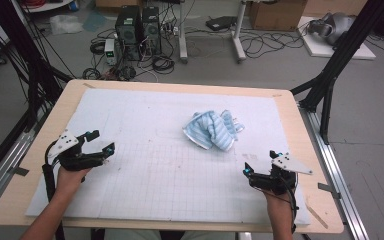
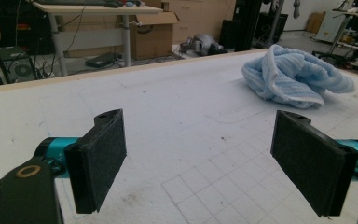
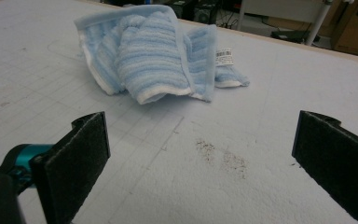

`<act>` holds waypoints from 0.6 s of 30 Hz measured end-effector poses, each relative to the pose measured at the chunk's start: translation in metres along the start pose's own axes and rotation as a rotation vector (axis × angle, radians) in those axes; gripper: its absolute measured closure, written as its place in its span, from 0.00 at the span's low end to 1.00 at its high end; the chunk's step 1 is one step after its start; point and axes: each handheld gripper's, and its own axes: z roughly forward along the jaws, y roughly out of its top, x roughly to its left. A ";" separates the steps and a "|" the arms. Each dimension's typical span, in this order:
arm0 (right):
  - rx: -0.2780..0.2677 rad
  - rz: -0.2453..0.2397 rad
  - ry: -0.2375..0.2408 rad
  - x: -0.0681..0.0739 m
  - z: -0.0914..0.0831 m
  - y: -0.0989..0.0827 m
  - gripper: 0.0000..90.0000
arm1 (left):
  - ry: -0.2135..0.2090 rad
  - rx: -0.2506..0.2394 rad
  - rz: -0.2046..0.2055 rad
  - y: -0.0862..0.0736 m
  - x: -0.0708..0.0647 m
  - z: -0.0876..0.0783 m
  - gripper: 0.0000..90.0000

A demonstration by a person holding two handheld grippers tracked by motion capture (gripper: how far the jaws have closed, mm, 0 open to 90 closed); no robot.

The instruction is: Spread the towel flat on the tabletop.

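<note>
The crumpled towel (image 1: 212,130) is lying between the left tongs (image 1: 101,141) and right tongs (image 1: 260,161), both standing open, nearer the right.

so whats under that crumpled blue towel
The crumpled blue towel lies directly on the white gridded mat, which covers the wooden table. Its folds hide the mat beneath, so anything tucked under there cannot be seen.

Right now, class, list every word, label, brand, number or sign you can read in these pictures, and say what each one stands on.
No text reads clearly.
Care tag on the blue striped towel: dark print like a barcode, too small to read.
Cardboard box on the floor beyond the table: a dark curved mark on its side, no letters legible.
White mat: ruled grid lines and specks, no writing.
</note>
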 end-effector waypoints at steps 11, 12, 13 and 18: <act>-0.010 0.023 0.014 -0.005 -0.004 -0.005 0.04 | 0.011 -0.004 -0.010 0.000 0.001 0.004 0.20; -0.010 0.023 0.014 -0.005 -0.004 -0.005 0.04 | 0.011 -0.004 -0.010 0.000 0.001 0.004 0.20; -0.007 0.036 0.022 -0.005 -0.005 -0.005 0.03 | 0.007 0.000 -0.006 0.000 0.000 0.004 0.20; -0.007 0.041 0.057 -0.003 0.001 -0.003 0.03 | -0.010 0.013 0.020 -0.001 -0.003 0.004 0.20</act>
